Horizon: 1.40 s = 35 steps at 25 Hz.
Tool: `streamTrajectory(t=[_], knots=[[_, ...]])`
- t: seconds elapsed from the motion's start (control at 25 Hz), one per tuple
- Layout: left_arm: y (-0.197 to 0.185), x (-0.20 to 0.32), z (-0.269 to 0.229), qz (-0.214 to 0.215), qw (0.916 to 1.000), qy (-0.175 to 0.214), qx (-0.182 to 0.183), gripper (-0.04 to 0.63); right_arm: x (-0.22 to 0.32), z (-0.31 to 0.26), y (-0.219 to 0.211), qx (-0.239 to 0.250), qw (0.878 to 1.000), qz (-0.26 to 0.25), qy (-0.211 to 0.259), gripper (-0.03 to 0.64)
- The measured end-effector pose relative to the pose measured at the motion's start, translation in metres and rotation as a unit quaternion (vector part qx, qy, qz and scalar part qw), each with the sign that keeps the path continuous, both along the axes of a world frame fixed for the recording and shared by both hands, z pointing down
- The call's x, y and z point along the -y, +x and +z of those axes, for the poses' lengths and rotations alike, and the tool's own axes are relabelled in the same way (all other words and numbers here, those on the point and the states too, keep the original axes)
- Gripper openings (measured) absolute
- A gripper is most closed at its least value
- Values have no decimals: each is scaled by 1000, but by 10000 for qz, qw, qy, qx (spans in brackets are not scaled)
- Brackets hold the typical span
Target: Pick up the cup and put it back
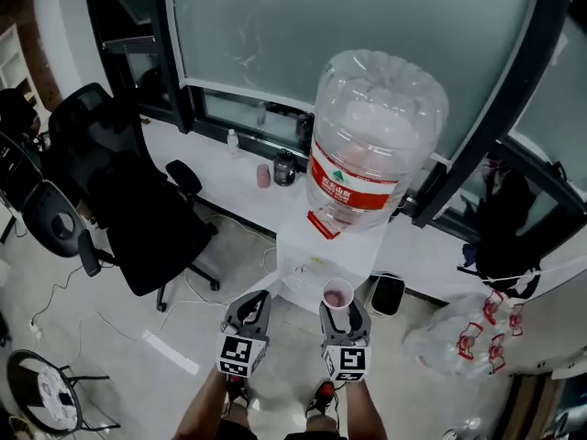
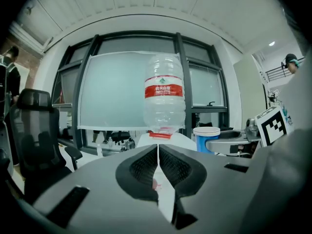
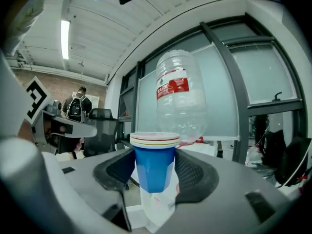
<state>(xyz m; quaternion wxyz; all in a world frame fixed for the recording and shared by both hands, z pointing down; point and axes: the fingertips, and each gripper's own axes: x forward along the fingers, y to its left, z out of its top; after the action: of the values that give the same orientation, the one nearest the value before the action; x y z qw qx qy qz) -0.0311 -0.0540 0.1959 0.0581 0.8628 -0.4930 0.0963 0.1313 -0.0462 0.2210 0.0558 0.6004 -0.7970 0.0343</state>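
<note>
A blue paper cup (image 3: 154,165) with a white rim stands upright between the jaws of my right gripper (image 3: 155,172), which is shut on it; both pads press its sides. From above the cup (image 1: 337,294) shows a pinkish inside, held just in front of the white water dispenser (image 1: 316,262). The left gripper view catches the same cup (image 2: 206,136) off to its right. My left gripper (image 2: 158,172) is shut with nothing in it, its pads meeting in a thin line, and it hangs beside the right gripper (image 1: 343,312). The left gripper (image 1: 249,317) sits level with it.
A large clear water bottle (image 1: 371,140) with a red label sits upside down on the dispenser. A black office chair (image 1: 128,195) stands to the left. A white ledge (image 1: 229,168) by the window carries a pink cup and a dark jar. Plastic bags (image 1: 468,333) lie at the right.
</note>
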Motion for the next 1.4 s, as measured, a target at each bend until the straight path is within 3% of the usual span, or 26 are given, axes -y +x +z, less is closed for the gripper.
streamTrajectory(t=[0.48,1.04,1.4], knots=[[12,-47,-91,432,9988,217,-55,29,-75,-91,24,-6,9985,468,267,264],[6,-31,-93,699,9972,205,-189,29,-73,-94,19,5,9959,870,266,264],[-4,-8,-98,1443,9890,257,-219,29,-70,-96,-7,-34,9877,1530,309,264]])
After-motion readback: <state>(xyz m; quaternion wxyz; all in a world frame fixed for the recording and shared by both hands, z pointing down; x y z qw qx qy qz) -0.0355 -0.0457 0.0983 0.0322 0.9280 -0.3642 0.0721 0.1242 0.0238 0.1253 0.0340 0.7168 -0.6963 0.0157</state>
